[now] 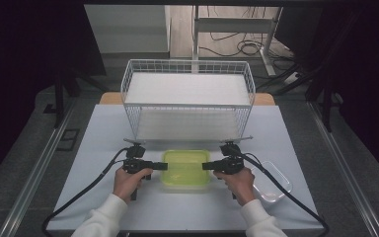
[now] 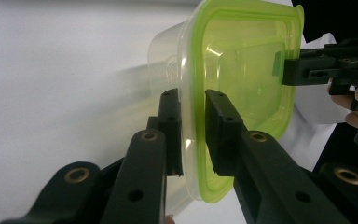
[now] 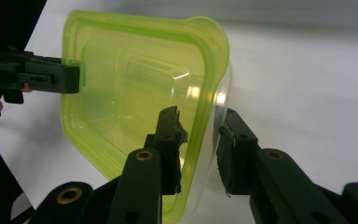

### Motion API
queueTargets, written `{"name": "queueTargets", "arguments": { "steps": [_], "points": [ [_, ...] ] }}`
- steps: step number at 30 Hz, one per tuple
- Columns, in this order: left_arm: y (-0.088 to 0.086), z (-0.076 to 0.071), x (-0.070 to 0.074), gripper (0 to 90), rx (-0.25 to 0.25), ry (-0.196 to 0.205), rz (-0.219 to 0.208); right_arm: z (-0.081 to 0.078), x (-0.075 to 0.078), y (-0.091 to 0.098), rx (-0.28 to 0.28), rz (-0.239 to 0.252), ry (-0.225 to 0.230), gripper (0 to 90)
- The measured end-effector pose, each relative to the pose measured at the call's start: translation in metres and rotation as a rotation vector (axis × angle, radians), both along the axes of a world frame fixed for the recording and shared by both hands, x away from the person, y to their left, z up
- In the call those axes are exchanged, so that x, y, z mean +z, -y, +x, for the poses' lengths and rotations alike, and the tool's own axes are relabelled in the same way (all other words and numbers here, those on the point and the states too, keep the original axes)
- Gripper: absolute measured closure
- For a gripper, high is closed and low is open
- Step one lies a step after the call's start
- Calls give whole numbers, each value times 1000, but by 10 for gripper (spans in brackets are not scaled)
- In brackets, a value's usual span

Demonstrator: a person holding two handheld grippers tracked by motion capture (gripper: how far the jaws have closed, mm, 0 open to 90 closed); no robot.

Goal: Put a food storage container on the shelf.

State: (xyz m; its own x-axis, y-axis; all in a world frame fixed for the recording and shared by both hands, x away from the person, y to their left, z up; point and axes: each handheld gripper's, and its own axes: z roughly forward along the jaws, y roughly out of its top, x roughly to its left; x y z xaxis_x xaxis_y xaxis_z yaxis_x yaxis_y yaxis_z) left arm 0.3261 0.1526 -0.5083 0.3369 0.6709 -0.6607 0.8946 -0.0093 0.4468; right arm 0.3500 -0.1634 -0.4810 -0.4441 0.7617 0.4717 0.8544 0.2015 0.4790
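A clear tub with a lime-green lid (image 1: 185, 168) sits on the pale table near its front edge. My left gripper (image 1: 164, 165) comes at its left side and my right gripper (image 1: 205, 166) at its right side, each held in a hand. In the left gripper view the left gripper (image 2: 193, 100) has its pads pressed on the tub's rim (image 2: 193, 70), with the right gripper's tip (image 2: 289, 67) on the far rim. In the right gripper view the right gripper (image 3: 199, 116) straddles the rim (image 3: 209, 70) with a thin gap beside one pad. The left gripper (image 3: 74, 77) sits on the opposite edge.
A white wire basket (image 1: 187, 98) with a white liner stands behind the tub, its front close to both grippers. A clear plastic tray (image 1: 274, 182) lies at the right near the right hand. Black cables trail off the table's front corners.
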Motion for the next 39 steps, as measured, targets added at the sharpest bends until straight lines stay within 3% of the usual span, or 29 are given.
{"name": "queueTargets", "arguments": {
  "steps": [11, 17, 28, 39],
  "points": [
    [-1, -7, 13, 788, -3, 48, -25, -7, 12, 3, 23, 10, 74, 744],
    [2, -14, 28, 788, -8, 104, -5, -14, 23, 6, 43, -1, 130, 746],
    [6, -26, 60, 787, -5, 226, 12, -25, 52, 14, 76, 28, 262, 750],
    [4, -32, 75, 787, -5, 280, 23, -33, 67, 11, 96, 17, 336, 751]
  ]
}}
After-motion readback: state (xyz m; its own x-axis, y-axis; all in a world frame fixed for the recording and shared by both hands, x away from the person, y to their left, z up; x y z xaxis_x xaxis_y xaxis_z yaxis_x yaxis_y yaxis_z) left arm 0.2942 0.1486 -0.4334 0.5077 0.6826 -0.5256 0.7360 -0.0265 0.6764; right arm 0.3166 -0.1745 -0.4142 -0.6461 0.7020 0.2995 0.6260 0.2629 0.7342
